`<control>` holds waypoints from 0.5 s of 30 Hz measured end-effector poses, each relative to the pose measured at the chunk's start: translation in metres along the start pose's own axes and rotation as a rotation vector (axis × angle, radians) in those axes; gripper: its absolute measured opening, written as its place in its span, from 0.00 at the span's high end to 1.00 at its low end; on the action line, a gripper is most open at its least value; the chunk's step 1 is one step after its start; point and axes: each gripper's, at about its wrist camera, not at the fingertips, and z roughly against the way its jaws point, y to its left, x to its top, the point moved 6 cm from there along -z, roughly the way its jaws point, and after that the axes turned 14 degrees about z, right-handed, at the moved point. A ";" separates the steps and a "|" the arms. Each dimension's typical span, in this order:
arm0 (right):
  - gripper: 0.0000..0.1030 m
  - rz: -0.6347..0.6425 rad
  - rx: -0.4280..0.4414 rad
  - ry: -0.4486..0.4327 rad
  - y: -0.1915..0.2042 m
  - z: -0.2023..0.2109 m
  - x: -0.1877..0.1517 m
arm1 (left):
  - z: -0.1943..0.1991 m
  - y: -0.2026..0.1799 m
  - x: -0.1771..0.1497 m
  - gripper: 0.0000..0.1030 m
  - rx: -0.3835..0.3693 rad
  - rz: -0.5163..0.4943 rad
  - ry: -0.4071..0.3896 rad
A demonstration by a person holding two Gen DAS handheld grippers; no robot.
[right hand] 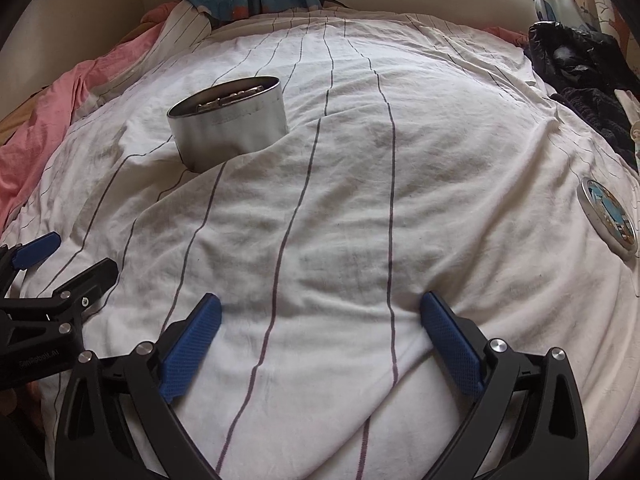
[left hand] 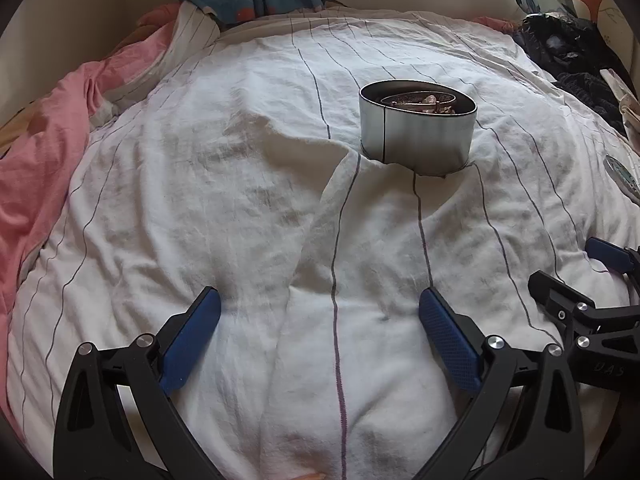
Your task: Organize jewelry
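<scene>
Both grippers hover low over the rumpled white striped sheet (right hand: 340, 208), side by side: the left gripper (left hand: 320, 316) and right gripper (right hand: 320, 320) each spread wide, empty. Ahead stands the oval metal tin (left hand: 416, 132), open-topped, jewelry (left hand: 420, 102) heaped inside; its round lid (right hand: 608, 216) lies well off to the right.

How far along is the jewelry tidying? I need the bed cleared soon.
Done: jewelry already lies inside the open round tin. In hand: nothing; the left claw and right claw are both open and empty over the striped sheet. Left: the lid still lies apart, off to the right.
</scene>
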 end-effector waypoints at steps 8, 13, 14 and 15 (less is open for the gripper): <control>0.07 -0.005 0.005 0.001 -0.001 0.000 -0.001 | 0.000 -0.001 -0.001 0.07 0.011 -0.003 0.001; 0.07 -0.005 0.005 0.000 -0.001 0.000 -0.001 | 0.000 -0.001 -0.001 0.07 0.008 0.006 0.008; 0.07 -0.005 0.005 0.000 -0.001 0.000 -0.001 | 0.000 -0.001 -0.001 0.07 0.008 0.007 0.008; 0.07 -0.005 0.005 0.000 -0.001 0.000 -0.001 | 0.000 0.000 -0.001 0.07 0.008 0.009 0.008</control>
